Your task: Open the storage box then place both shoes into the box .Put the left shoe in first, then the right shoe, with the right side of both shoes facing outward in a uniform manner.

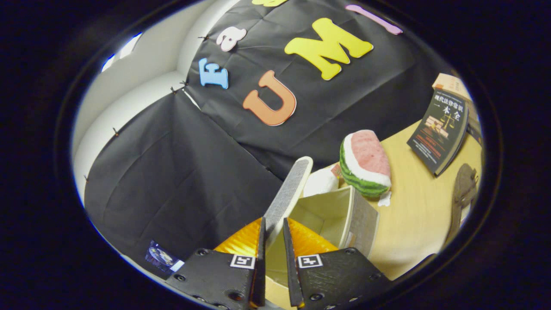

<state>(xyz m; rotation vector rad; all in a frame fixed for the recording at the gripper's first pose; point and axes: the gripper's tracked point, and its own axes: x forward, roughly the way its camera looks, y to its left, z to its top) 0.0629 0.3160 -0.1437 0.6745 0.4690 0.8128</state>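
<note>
Gripper view: fingers [274, 241] closed on the lid [287, 196] of the box [361, 219] — pinching its near edge, flap raised and tilted back off the opening. Held so, presumably, to swing it clear and keep the mouth free for the shoes. Box open just ahead of the fingers, pale inside, nothing visible in it from here. Standing on the table [413, 215], with a plush watermelon slice [366, 163] just beyond it and a small white thing [320, 183] beside that. Farther off, a book [439, 129] propped upright, and a dark soft thing [464, 189] near it — too unclear to name. No shoes placed yet, so opening step underway.
</note>
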